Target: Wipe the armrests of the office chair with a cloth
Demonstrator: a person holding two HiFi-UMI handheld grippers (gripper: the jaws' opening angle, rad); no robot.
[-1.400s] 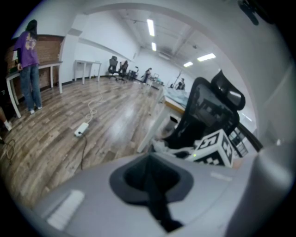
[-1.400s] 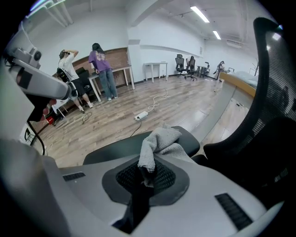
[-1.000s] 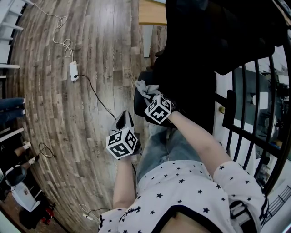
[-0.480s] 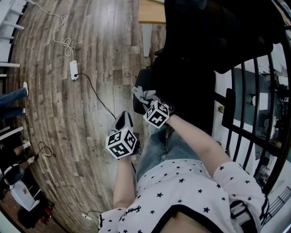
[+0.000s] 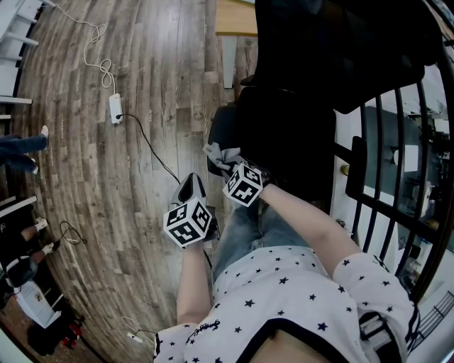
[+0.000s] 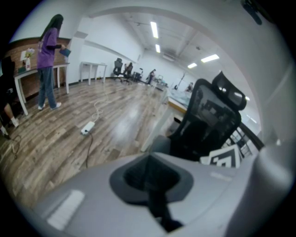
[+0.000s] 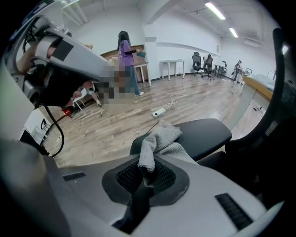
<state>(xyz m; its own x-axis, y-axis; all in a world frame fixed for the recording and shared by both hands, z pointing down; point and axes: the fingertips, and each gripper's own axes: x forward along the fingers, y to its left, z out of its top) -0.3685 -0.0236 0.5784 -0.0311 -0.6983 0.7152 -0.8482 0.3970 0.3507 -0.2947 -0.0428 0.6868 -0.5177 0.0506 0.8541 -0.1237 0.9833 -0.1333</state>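
Note:
The black office chair (image 5: 298,99) stands in front of me, its left armrest (image 5: 221,133) a padded black slab. My right gripper (image 5: 228,162) is shut on a grey cloth (image 5: 218,153) that is pressed onto the armrest's near end. In the right gripper view the cloth (image 7: 158,139) bunches out of the shut jaws of the right gripper (image 7: 147,172) and lies on the armrest (image 7: 206,133). My left gripper (image 5: 193,188) hangs to the left of the armrest over the floor, shut with nothing in it. The left gripper (image 6: 152,183) faces the chair's mesh back (image 6: 210,118).
A white power strip (image 5: 114,110) with cables lies on the wooden floor at the left. A desk edge (image 5: 237,21) lies beyond the chair. Black railing bars (image 5: 397,177) run along the right. A person in purple (image 6: 48,60) stands at a far table.
My right gripper has dragged the cloth along the armrest toward me, down and left in the head view. The left gripper has barely moved.

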